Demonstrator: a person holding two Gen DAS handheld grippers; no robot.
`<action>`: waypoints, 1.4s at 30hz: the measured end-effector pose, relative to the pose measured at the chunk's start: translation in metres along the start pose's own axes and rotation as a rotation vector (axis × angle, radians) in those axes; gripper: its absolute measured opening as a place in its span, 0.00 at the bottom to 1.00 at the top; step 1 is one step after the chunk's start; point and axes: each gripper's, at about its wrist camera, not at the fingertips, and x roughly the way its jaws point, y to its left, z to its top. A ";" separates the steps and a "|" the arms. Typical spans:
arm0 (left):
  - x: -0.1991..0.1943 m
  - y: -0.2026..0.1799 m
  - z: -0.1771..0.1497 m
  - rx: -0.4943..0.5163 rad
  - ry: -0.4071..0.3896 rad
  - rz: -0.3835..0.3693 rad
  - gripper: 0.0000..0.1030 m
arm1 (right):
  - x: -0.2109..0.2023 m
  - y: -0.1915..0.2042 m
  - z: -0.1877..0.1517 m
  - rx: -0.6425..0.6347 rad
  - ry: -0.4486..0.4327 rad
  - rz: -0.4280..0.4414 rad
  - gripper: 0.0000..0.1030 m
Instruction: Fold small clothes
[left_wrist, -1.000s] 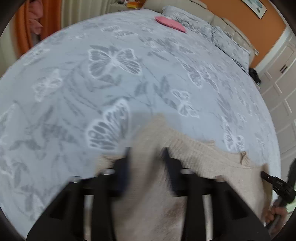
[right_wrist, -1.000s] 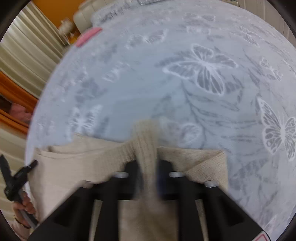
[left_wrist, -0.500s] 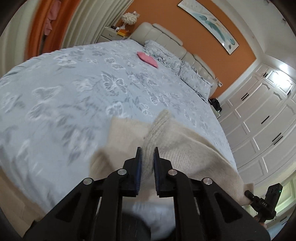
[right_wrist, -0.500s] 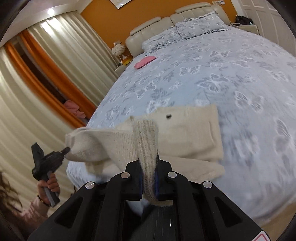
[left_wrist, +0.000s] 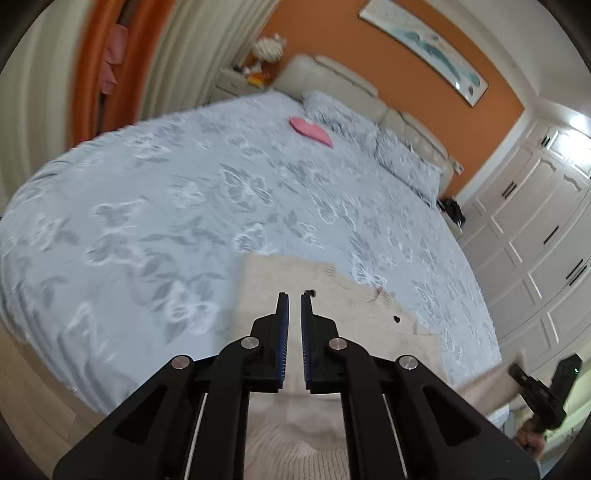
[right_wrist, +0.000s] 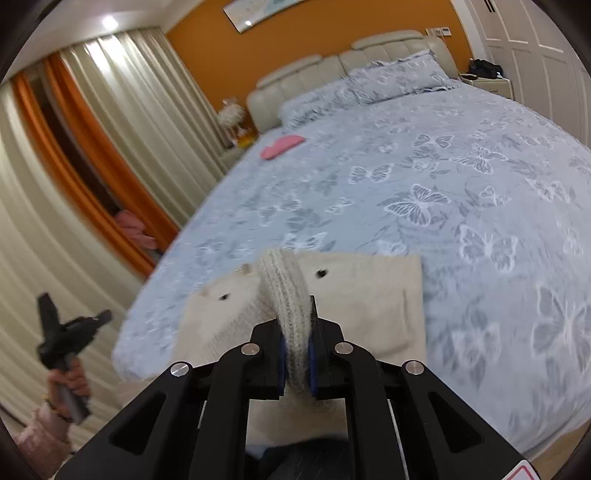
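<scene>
over the near edge of the bed, the left gripper tilts downward toward a cream knit sweater that lies on the butterfly-print cover; its blue-padded jaws are drawn fully together with only a thin slit between them, and nothing is pinched there. in the right wrist view the left hand grips that tool's handle low at the frame's edge, a pink sleeve below it. further right, the right gripper also slants down, jaws clamped on a ribbed fold of the sweater, which rises between the pads while the rest of the garment sags to the bed.
</scene>
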 end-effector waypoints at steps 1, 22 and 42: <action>0.005 -0.006 0.003 0.015 0.029 -0.005 0.07 | 0.008 0.000 0.005 0.005 0.013 0.001 0.08; 0.072 0.006 -0.081 0.009 0.527 -0.135 0.09 | -0.033 0.000 -0.078 0.103 0.101 0.002 0.08; 0.163 -0.002 0.016 0.069 0.192 0.242 0.61 | 0.119 -0.097 0.014 0.275 0.104 -0.137 0.52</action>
